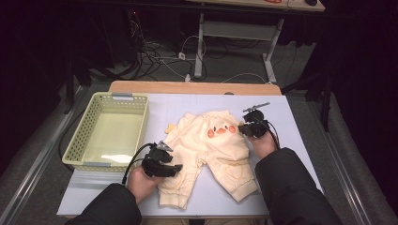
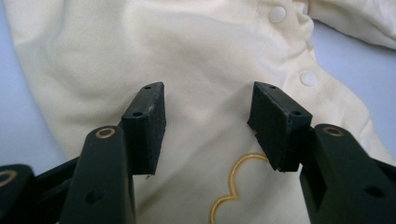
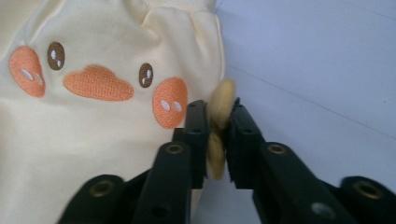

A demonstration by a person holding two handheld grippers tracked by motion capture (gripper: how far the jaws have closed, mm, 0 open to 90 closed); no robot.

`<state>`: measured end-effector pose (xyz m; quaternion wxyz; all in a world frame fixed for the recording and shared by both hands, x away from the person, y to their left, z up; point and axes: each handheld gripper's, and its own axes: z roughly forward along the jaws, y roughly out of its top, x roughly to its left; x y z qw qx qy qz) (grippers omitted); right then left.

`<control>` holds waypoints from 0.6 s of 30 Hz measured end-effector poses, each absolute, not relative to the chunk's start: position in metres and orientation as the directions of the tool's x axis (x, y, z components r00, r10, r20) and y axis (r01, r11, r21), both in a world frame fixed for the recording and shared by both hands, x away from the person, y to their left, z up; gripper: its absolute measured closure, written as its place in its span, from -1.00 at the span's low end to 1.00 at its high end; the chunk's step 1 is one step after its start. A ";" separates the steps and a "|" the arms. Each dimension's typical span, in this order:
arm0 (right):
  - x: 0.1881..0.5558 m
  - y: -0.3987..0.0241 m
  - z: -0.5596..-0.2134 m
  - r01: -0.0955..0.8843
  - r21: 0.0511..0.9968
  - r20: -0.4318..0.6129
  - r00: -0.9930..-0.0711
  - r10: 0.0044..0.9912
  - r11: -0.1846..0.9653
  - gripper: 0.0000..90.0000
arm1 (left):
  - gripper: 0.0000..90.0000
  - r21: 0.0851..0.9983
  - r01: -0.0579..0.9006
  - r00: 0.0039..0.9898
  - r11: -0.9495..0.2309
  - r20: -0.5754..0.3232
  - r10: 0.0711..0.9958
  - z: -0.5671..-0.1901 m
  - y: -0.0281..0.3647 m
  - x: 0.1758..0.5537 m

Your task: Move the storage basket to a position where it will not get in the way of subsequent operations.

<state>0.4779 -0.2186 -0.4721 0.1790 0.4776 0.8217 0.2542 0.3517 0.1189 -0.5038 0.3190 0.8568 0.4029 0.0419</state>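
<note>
From above, pale yellow baby trousers (image 1: 209, 152) lie spread on the table (image 1: 291, 140), a yellow basket (image 1: 110, 129) at their left. The left gripper (image 1: 174, 168) rests on one leg, the right gripper (image 1: 242, 129) at the waist's edge. Along the left gripper (image 2: 205, 123), the jaws stand spread over the cloth (image 2: 196, 56), pinching nothing. Along the right gripper (image 3: 217, 133), the jaws pinch a small yellow flap (image 3: 220, 105) beside the duck face (image 3: 98, 81).
</note>
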 end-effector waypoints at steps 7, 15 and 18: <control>0.456 -0.228 -0.461 0.668 0.621 -0.043 -0.493 0.869 0.410 0.55 | -0.03 0.579 0.662 0.674 -0.475 -0.184 0.716 -0.504 0.119 0.352; 0.410 -0.241 -0.458 0.642 0.639 -0.036 -0.525 0.851 0.423 0.51 | -0.03 0.580 0.663 0.671 -0.472 -0.182 0.719 -0.504 0.118 0.351; 0.392 -0.244 -0.460 0.632 0.639 -0.039 -0.543 0.839 0.439 0.51 | -0.03 0.581 0.660 0.673 -0.476 -0.176 0.719 -0.504 0.117 0.351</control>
